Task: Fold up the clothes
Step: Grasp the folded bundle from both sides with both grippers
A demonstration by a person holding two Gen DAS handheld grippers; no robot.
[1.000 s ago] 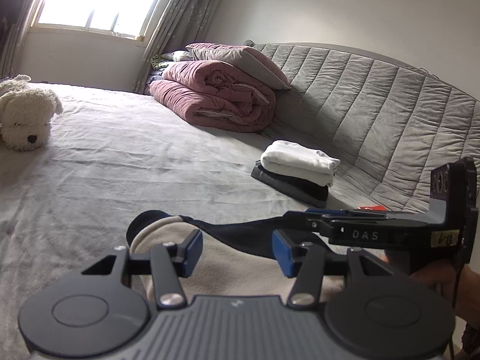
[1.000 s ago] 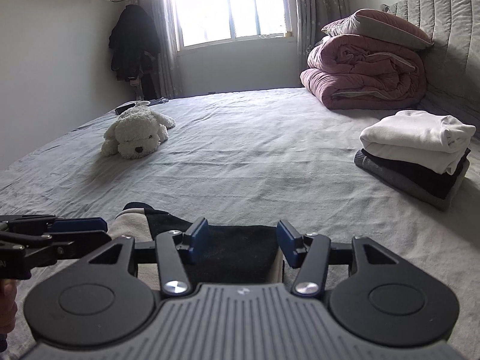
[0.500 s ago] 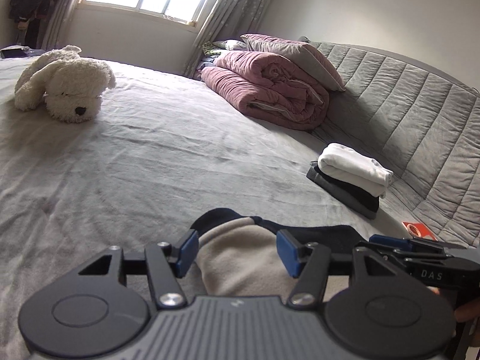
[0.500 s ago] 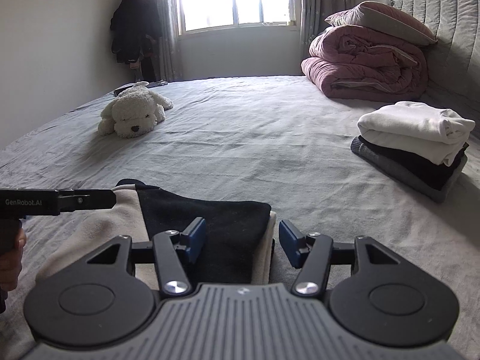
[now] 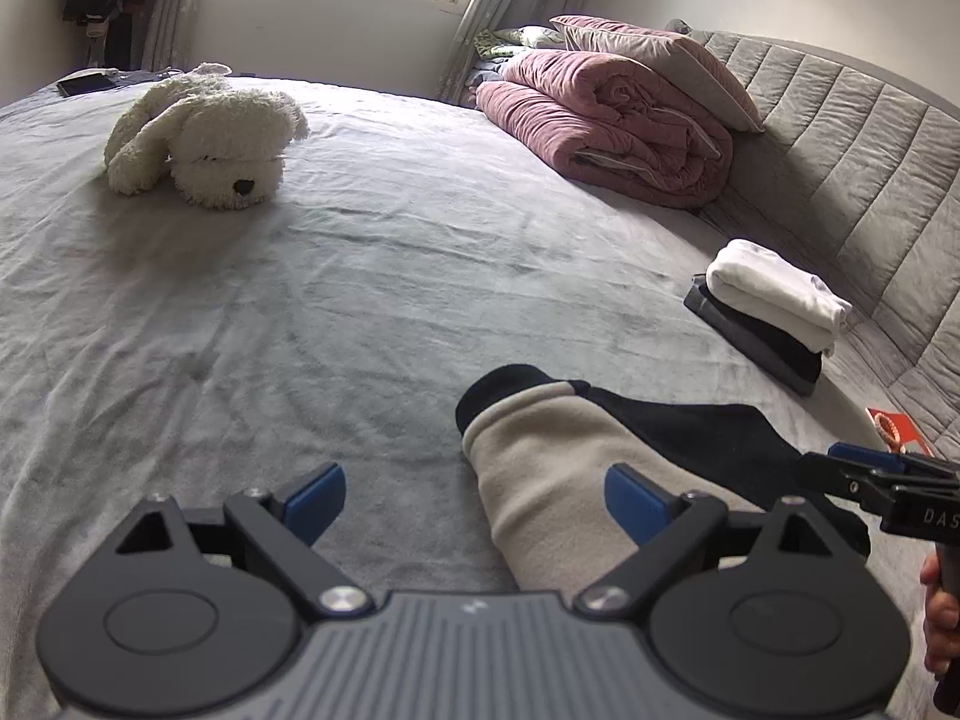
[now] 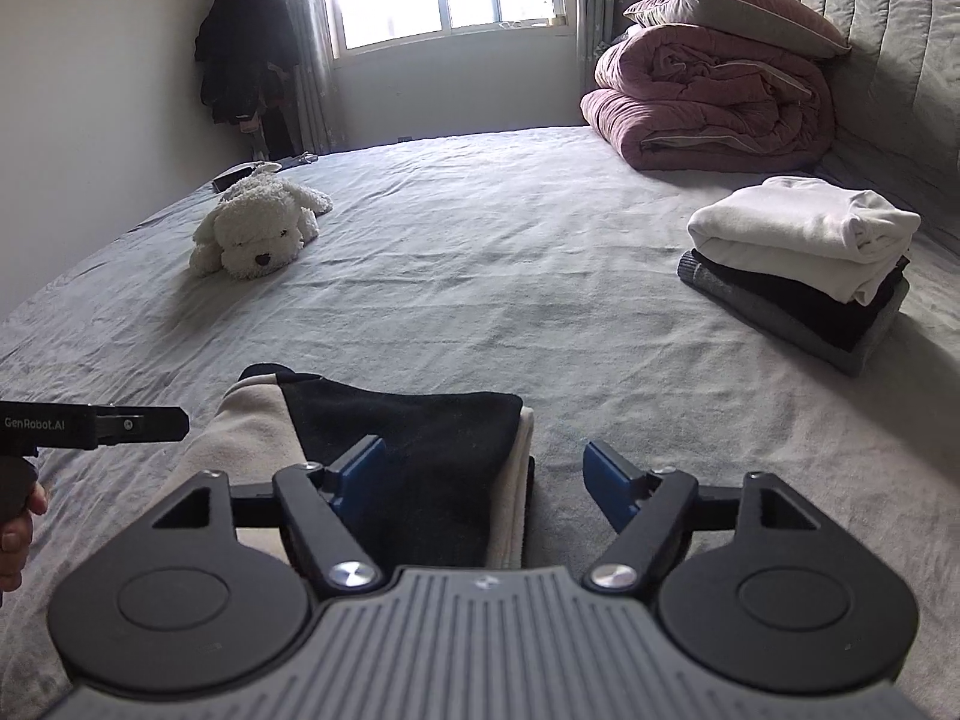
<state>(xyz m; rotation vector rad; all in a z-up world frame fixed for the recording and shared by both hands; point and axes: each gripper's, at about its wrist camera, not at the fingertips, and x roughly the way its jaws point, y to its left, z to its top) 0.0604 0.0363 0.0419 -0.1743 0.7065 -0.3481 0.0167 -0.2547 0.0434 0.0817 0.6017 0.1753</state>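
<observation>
A folded beige and black garment [image 5: 558, 462] [image 6: 408, 450] lies on the grey bed sheet just ahead of both grippers. My left gripper [image 5: 474, 498] hangs over its left edge, jaws opening wide, the pads clear of the cloth. My right gripper [image 6: 485, 474] is over the garment's right edge, jaws opening too, and nothing is pinched. Each gripper shows in the other's view: the right gripper [image 5: 864, 468] at the right edge, the left gripper [image 6: 120, 423] at the left. A stack of folded clothes [image 5: 774, 312] [image 6: 804, 258], white on black on grey, sits by the headboard.
A white plush dog [image 5: 204, 132] [image 6: 258, 228] lies on the far left of the bed. A rolled pink quilt [image 5: 612, 120] [image 6: 714, 102] with a pillow on it sits near the padded headboard [image 5: 852, 138]. A small red packet [image 5: 894, 426] lies at the right.
Both grippers' jaws have spread wider and let the garment lie flat. The left gripper has swung left, off the garment's middle to its left edge. The right gripper stayed put.
</observation>
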